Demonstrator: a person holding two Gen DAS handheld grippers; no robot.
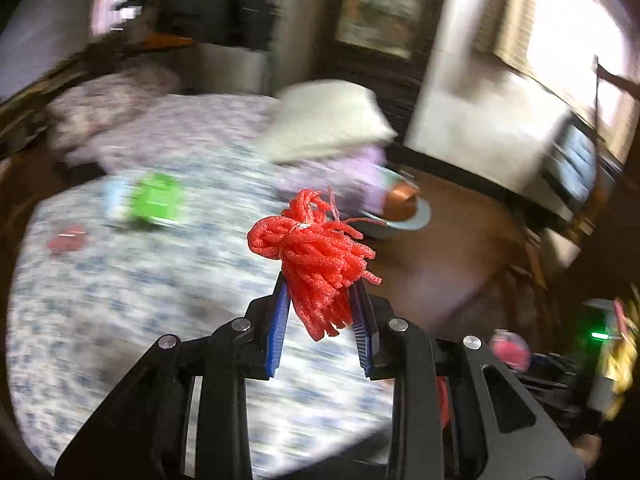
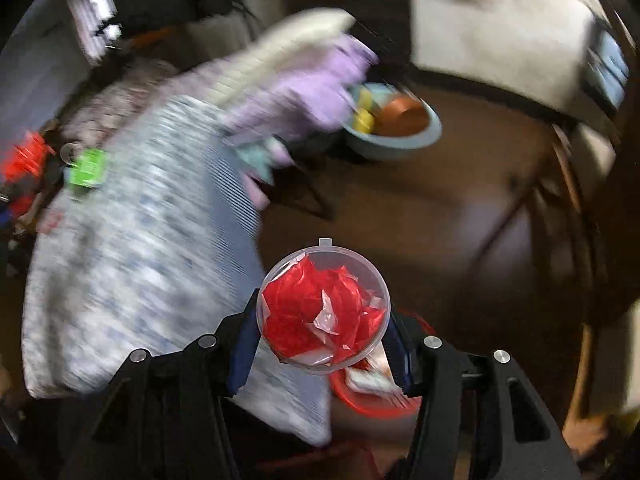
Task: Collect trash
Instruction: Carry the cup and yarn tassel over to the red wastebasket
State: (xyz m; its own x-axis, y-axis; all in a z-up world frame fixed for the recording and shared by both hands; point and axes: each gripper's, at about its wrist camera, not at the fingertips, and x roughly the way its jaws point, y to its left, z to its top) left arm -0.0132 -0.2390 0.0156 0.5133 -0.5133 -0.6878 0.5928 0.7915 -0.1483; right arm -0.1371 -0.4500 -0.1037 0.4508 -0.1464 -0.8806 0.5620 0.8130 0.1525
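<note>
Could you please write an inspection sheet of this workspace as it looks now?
Surface: bed with a blue-and-white patterned sheet; brown floor beside it.
Job's things: red foam net and a clear plastic cup stuffed with red wrapper, both held up off the bed. A red bin with wrappers sits on the floor below the cup.
Clutter: green packet and small red scrap on the sheet; folded cloths; blue basin holding a brown bowl.
Grippers: left hand-held gripper shut on the net; right hand-held gripper shut on the cup.
Cables: nothing seen.
Surroundings: bright window, dark furniture; the views are blurred.
</note>
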